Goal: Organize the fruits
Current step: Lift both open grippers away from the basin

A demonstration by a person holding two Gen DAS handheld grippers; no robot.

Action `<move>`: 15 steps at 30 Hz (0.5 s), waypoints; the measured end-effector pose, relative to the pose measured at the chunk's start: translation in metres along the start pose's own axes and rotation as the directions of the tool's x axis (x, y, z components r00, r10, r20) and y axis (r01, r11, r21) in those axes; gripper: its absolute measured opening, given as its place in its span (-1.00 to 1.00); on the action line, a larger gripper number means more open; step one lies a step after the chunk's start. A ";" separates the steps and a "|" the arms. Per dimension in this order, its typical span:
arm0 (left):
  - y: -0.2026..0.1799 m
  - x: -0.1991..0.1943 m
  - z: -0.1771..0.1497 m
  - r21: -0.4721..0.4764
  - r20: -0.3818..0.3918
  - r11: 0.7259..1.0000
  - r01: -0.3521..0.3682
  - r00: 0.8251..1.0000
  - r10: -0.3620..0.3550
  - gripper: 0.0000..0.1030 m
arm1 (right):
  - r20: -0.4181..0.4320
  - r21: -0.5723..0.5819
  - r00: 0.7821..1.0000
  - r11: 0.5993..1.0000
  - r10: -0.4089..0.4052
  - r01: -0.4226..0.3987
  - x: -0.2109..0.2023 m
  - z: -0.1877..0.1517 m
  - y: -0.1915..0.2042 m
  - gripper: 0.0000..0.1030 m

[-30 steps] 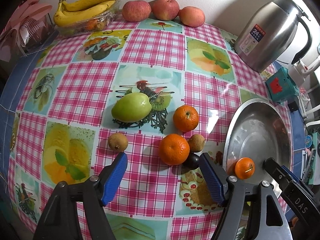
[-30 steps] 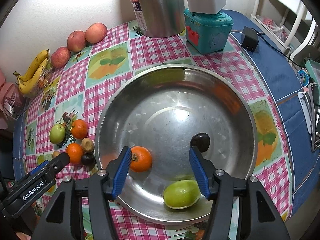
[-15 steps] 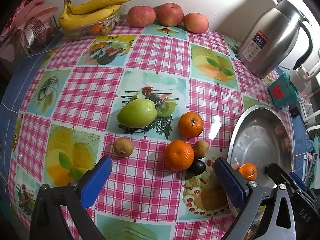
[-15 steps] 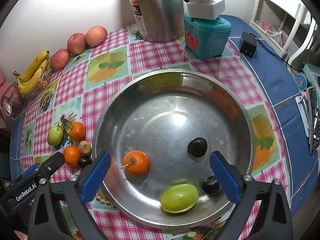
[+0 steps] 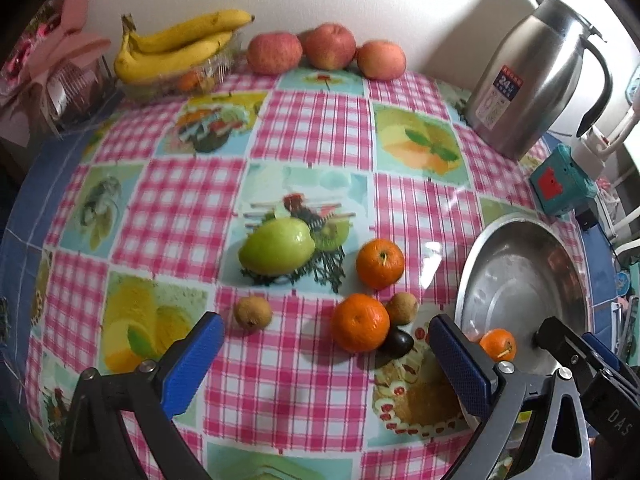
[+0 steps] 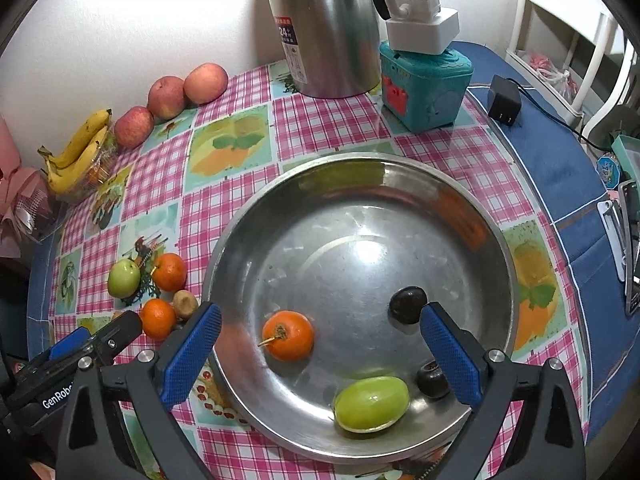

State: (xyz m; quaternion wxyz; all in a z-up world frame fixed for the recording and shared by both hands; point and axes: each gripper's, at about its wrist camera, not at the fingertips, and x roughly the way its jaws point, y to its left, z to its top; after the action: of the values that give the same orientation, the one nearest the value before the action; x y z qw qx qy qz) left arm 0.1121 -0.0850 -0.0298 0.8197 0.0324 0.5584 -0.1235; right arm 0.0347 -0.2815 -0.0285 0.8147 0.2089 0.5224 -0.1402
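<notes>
A steel bowl (image 6: 472, 208) holds an orange (image 6: 289, 335), a green fruit (image 6: 372, 403) and two dark plums (image 6: 407, 303). My right gripper (image 6: 320, 356) is open and empty above the bowl's near side. On the tablecloth left of the bowl (image 5: 472, 280) lie a green fruit (image 5: 276, 246), two oranges (image 5: 360, 322), two small brown fruits (image 5: 253, 311) and a dark plum (image 5: 396, 342). My left gripper (image 5: 326, 360) is open and empty, just in front of this group.
Bananas (image 5: 176, 44) in a clear tray and three apples (image 5: 330, 46) line the back wall. A steel thermos jug (image 5: 532, 80) and a teal box (image 5: 562, 188) with a white plug stand behind the bowl. A black adapter (image 6: 505, 100) lies on the blue cloth.
Both grippers have opened wide and pulled back a little. A second dark plum now lies in the bowl near the green fruit. The fruits on the cloth have not moved.
</notes>
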 end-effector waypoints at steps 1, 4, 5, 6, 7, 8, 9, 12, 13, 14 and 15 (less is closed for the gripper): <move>0.001 -0.002 0.000 -0.001 0.018 1.000 0.008 1.000 -0.008 1.00 | 0.004 -0.001 1.000 1.000 0.005 -0.005 0.000 0.000 0.001 0.93; 0.005 -0.005 0.002 -0.017 0.038 0.999 0.030 0.999 -0.030 1.00 | 0.018 -0.011 1.000 1.000 0.014 -0.014 -0.002 0.001 0.004 0.93; 0.006 -0.004 0.002 -0.024 0.033 0.999 0.035 0.999 -0.034 1.00 | 0.023 -0.014 1.000 1.000 0.016 -0.016 -0.003 0.001 0.005 0.93; 0.007 -0.004 0.002 -0.027 0.029 0.999 0.038 0.999 -0.037 1.00 | 0.031 -0.017 0.999 1.000 0.011 -0.011 -0.004 0.001 0.006 0.93; 0.008 -0.003 0.002 -0.027 0.027 0.999 0.037 0.999 -0.036 1.00 | 0.036 -0.018 0.999 1.000 0.005 -0.004 -0.004 0.001 0.006 0.93; 0.008 -0.002 0.001 -0.027 0.025 0.999 0.033 0.999 -0.033 1.00 | 0.041 -0.018 0.999 1.000 0.000 0.000 -0.005 0.001 0.006 0.93; 0.009 -0.002 0.001 -0.030 0.023 0.999 0.036 0.999 -0.035 1.00 | 0.046 -0.016 0.999 1.000 -0.002 0.003 -0.005 0.001 0.006 0.93; 0.012 -0.002 0.001 -0.055 0.004 0.996 0.069 0.998 -0.069 1.00 | 0.043 -0.006 0.999 1.000 -0.001 0.001 -0.005 0.001 0.004 0.93; 0.012 -0.001 0.001 -0.057 -0.005 0.996 0.066 0.998 -0.067 1.00 | 0.042 -0.003 0.999 1.000 0.002 -0.002 -0.004 0.001 0.005 0.93; 0.013 0.000 0.001 -0.056 -0.014 0.997 0.060 0.998 -0.061 1.00 | 0.039 -0.001 0.999 1.000 0.005 -0.005 -0.004 0.001 0.005 0.93; 0.014 0.002 0.000 -0.051 -0.022 0.997 0.053 0.998 -0.055 1.00 | 0.037 0.000 0.999 1.000 0.002 -0.002 -0.004 0.001 0.005 0.93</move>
State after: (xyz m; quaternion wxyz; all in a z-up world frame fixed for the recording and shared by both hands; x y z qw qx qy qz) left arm 0.1163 -0.0722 -0.0326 0.8101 -0.0021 0.5715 -0.1311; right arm 0.0366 -0.2777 -0.0236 0.8245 0.2068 0.5069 -0.1430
